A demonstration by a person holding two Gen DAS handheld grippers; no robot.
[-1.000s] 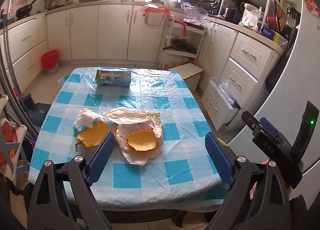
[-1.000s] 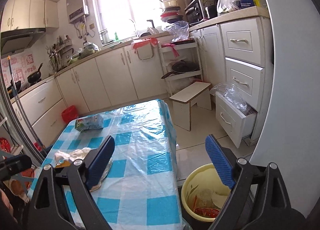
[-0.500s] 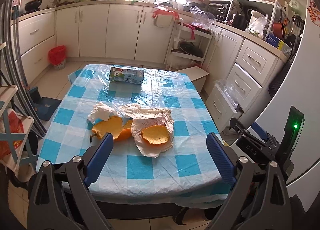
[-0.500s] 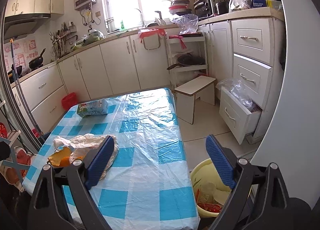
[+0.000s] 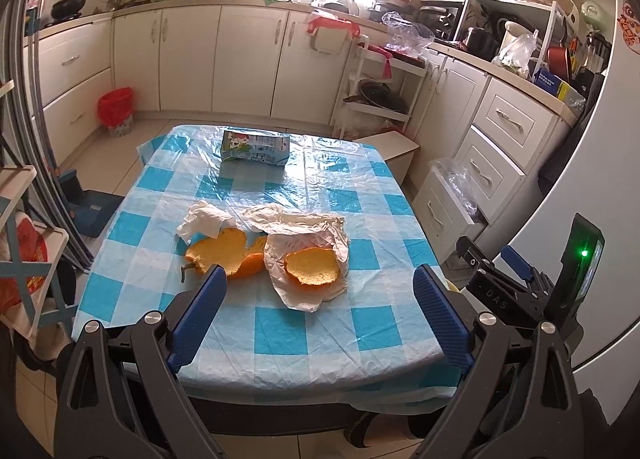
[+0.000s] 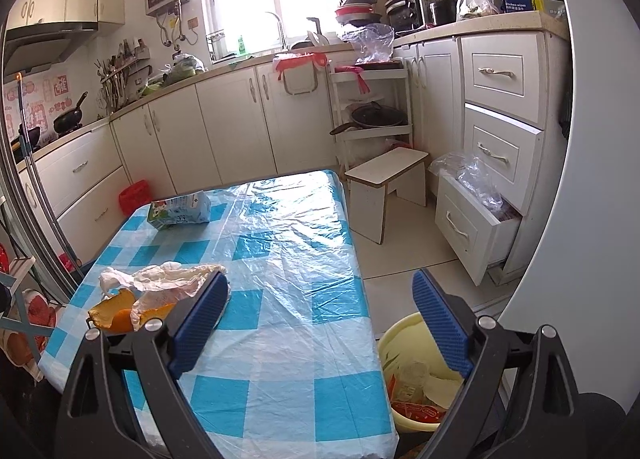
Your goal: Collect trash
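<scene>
Two orange fruit peels [image 5: 224, 253] [image 5: 312, 267] lie on the blue-checked table [image 5: 280, 331], one on a crumpled plastic bag [image 5: 308, 231], with a white tissue [image 5: 204, 219] beside them. A milk carton [image 5: 256, 147] lies at the far end. My left gripper [image 5: 320, 299] hangs open above the near table edge, empty. The right gripper [image 6: 320, 315] is open and empty too, over the table's right side; it shows in the left wrist view as a black tool [image 5: 520, 291]. The peel [image 6: 116, 311] and carton [image 6: 180, 211] lie to its left. A yellow bin [image 6: 404, 339] holding trash stands on the floor right of the table.
White cabinets ring the room. A low stool [image 6: 388, 175] and an open drawer [image 6: 472, 231] with plastic stand right of the table. A red bin [image 5: 116, 111] sits by the far left cabinets. A white fridge wall [image 5: 600, 179] is close on the right.
Both grippers have drawn back and risen, so the table looks smaller and more of it shows. The right view has turned left toward the table. Nothing on the table moved.
</scene>
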